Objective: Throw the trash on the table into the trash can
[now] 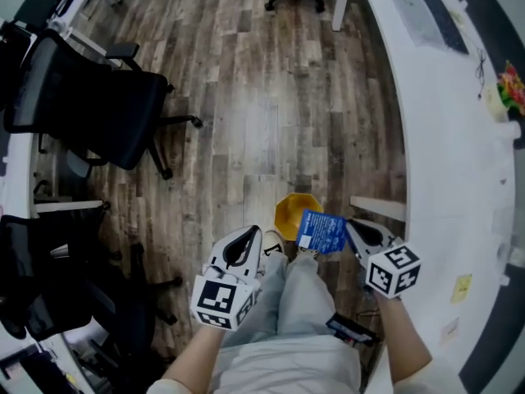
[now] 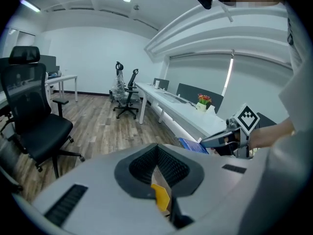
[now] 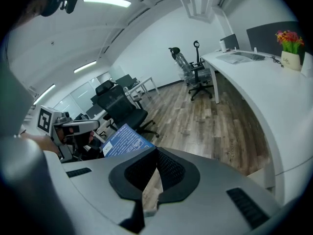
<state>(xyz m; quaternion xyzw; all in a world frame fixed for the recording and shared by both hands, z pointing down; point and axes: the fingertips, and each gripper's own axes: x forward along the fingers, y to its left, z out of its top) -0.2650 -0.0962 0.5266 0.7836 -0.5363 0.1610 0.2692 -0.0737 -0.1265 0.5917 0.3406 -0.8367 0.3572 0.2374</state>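
A blue packet [image 1: 321,231] hangs just above a yellow trash can [image 1: 289,212] that stands on the wood floor in front of my legs. My right gripper [image 1: 349,228] is shut on the packet's right edge. In the right gripper view the packet [image 3: 124,142] sticks out to the left of the closed jaws. My left gripper [image 1: 248,238] is to the left of the can, shut and holding nothing. Through the slit between the left jaws a bit of the yellow can [image 2: 160,196] shows. The right gripper [image 2: 217,140] and the packet [image 2: 191,145] also appear in the left gripper view.
A long curved white table [image 1: 443,138] runs down the right side, with a flower pot [image 1: 510,87] on it. Black office chairs [image 1: 107,113] stand at the left. The person's legs [image 1: 287,294] are below the grippers, and a dark flat device [image 1: 351,328] lies beside them.
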